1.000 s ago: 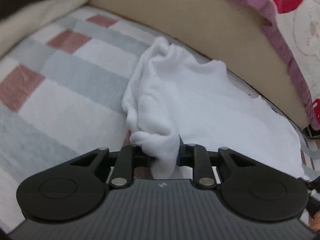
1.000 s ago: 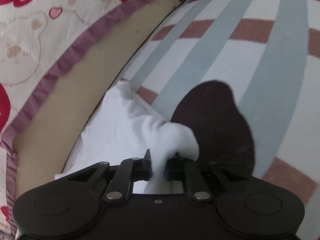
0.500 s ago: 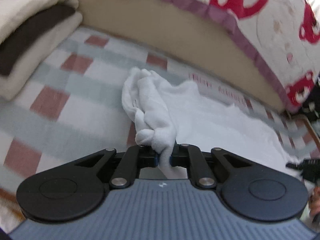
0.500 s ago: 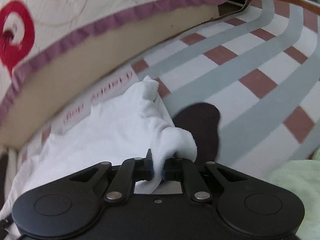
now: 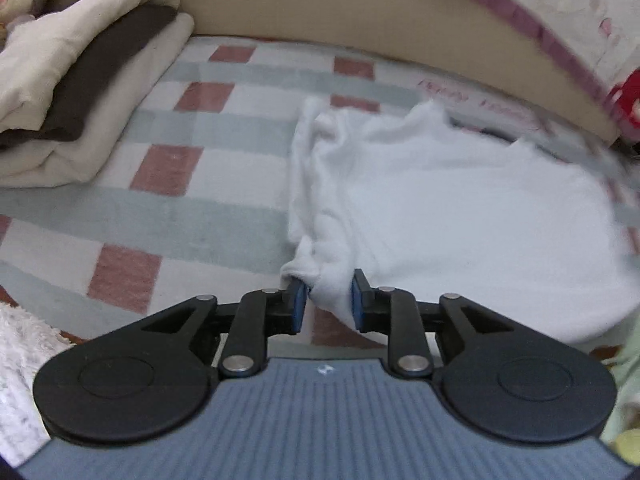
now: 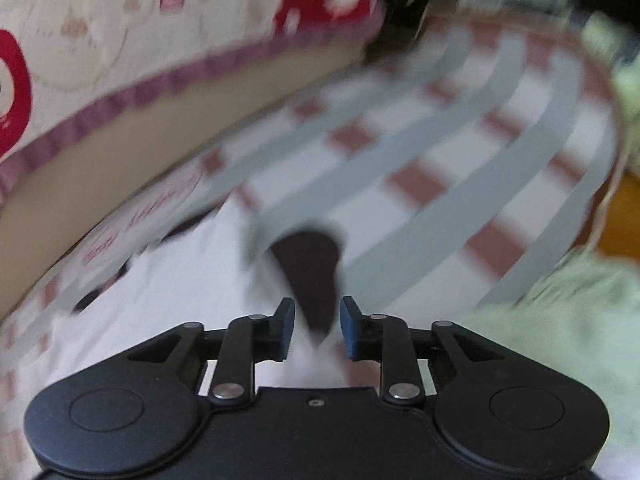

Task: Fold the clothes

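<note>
Both tongs are letting go. On the left gripper point(image 5: 326, 303) the jaws are opening, and a bunched corner of the white garment point(image 5: 460, 216) lies between the blue pads point(image 5: 298, 302); it rests against the right-hand pad, while a gap shows beside the left-hand one, so nothing is clamped. On the right gripper point(image 6: 316, 326) the jaws are opening too, standing clearly apart; between them shows only a dark shadow point(image 6: 310, 268) on the bedding, with the pale cloth point(image 6: 180, 280) blurred beneath and to the 9 o'clock side, and neither pad presses on it.

From the left wrist, the white garment lies spread on the checked blanket point(image 5: 160, 208), running from the fingertips out toward 1 and 2 o'clock, with a crumpled ridge along its 11 o'clock edge. At 10 o'clock sits a folded stack point(image 5: 80, 92) of cream and dark brown fabric, well apart from the garment. A beige edge point(image 5: 360, 12) curves across 12 o'clock, with a printed quilt point(image 5: 580, 8) trimmed in purple above it.

From the right wrist, light green fabric point(image 6: 560, 320) lies at 3 o'clock.
</note>
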Motion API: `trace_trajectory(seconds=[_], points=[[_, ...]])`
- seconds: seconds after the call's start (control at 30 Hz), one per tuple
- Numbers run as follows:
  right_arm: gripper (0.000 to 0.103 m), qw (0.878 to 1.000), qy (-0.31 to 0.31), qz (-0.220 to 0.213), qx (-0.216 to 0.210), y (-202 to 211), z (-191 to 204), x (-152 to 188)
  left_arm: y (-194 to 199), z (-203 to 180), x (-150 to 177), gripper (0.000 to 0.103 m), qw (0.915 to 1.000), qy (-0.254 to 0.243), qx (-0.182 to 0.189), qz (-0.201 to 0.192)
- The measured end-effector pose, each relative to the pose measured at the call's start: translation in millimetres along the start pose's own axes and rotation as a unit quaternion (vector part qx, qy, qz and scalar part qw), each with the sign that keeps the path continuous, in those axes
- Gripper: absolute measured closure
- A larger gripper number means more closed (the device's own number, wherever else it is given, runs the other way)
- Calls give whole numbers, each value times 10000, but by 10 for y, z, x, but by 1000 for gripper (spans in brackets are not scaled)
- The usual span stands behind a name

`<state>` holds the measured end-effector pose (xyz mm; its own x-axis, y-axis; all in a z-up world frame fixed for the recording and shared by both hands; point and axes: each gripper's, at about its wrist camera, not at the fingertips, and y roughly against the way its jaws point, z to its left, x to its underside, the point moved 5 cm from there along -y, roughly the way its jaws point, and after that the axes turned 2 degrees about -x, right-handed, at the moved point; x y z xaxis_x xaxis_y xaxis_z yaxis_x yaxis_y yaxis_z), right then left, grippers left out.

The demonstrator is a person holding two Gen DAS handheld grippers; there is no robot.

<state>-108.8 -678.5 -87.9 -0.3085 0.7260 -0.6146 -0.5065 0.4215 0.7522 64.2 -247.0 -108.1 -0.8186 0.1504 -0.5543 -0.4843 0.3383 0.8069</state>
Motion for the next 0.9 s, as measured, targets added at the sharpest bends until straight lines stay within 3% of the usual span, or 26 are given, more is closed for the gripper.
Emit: trace_trajectory(seconds=[0.07, 0.13, 0.2, 0.23, 0.3, 0.5, 0.6, 0.67, 0.73, 0.77, 0.87, 0.9], points=[[65, 9979, -213, -471, -384, 178, 4, -149, 129, -120, -165, 75, 9974, 108, 691, -159], [55, 9923, -255, -642, -1029, 251, 105, -297, 221, -296, -316, 61, 9954, -343, 727, -529], [51, 9824, 243, -428, -1800, 130, 374, -422, 173, -485, -430, 56, 9870, -1185, 442, -995], [51, 9788, 519, -458, -1929, 44, 486, -449, 64, -571, -480, 56, 9799, -1580, 462, -1126], [51, 9694, 1104, -521, -2131, -135, 706, -493, -232, -656, -562, 56, 9722, -1942, 843, -998], [51, 9416, 2829, -651, -1708, -857, 976, -435, -1183, -454, -888, 59, 9812, -1753, 731, -341], [51, 9521, 2650, -346, -1489, -1192, 894, -385, -1480, -217, -1001, 58, 9879, -1429, 550, -230], [51, 9554, 2458, -199, -1625, -1310, 854, -373, -1611, -83, -1036, 62, 9903, -1329, 311, -267], [51, 9572, 2342, -48, -1700, -1422, 846, -364, -1644, 1, -1066, 85, 9911, -1281, 57, -344], [50, 9588, 2338, -13, -1612, -1476, 844, -345, -1660, 43, -1081, 89, 9913, -1257, -71, -382], [43, 9632, 2325, 94, -1348, -1638, 840, -287, -1661, 112, -1122, 87, 9889, -1297, -438, -577], [43, 9646, 2329, 135, -1228, -1693, 835, -272, -1642, 108, -1133, 83, 9873, -1349, -498, -673]])
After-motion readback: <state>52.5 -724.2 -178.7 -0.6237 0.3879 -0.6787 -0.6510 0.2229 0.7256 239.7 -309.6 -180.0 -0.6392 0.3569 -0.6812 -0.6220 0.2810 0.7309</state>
